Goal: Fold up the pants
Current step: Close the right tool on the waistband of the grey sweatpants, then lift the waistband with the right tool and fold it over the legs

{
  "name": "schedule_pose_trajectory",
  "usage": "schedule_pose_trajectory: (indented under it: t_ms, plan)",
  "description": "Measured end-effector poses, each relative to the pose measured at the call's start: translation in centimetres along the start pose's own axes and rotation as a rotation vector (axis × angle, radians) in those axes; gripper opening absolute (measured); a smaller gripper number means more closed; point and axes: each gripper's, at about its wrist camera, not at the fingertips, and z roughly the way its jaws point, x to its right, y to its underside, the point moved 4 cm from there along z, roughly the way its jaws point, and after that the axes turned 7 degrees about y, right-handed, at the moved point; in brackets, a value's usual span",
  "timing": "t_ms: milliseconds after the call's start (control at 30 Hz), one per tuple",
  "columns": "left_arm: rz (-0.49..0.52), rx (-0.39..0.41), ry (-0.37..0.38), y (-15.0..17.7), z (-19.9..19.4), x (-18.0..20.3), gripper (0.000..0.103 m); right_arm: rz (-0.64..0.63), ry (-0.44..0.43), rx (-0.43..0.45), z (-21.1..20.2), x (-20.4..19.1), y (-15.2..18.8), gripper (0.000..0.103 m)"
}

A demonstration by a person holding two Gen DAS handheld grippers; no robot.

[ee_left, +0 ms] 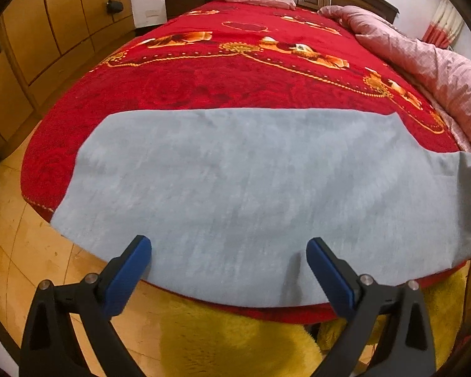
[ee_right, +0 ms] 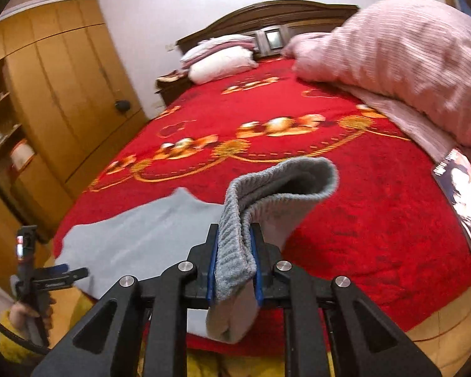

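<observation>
Item under inspection: grey pants (ee_left: pixel 235 188), spread flat across the lower half of the left wrist frame on the near end of a bed covered by a red blanket (ee_left: pixel 204 88). Their near edge lies along the bed's edge.

Left gripper (ee_left: pixel 229 270): jaws stand wide apart, holding nothing, poised just over the near edge of the cloth at bottom centre of its frame. In the right wrist view it appears at lower left, held in the person's hand (ee_right: pixel 28 314).

Right gripper (ee_right: pixel 234 264): jaws are closed tight on a ribbed band of the pants, likely waistband or cuff; which one cannot be told. The gripped end is raised off the blanket at centre frame and curls over in an open loop.

Handling judgement: the fabric looks like soft, thick fleece. It droops and folds under its own weight, so it appears limp, light and not fragile. The nap should give the pads good purchase, and slipping seems unlikely. The ribbed band is the firmest place to hold. The left gripper would do best pinching the near edge or a corner, taking both layers, so the fold carries over evenly.

A pink quilt (ee_right: pixel 392 62) and a printed card (ee_right: pixel 464 194) lie at right, well apart from the pants.
</observation>
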Motion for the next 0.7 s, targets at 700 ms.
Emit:
schedule_pose_trajectory:
  t_ms: [700]
  plan:
    - [-0.08, 0.056, 0.028, -0.3, -2.4, -4.0, 0.101, -0.263, -0.095, -0.05, 3.2, -12.9, -0.3, 0.018]
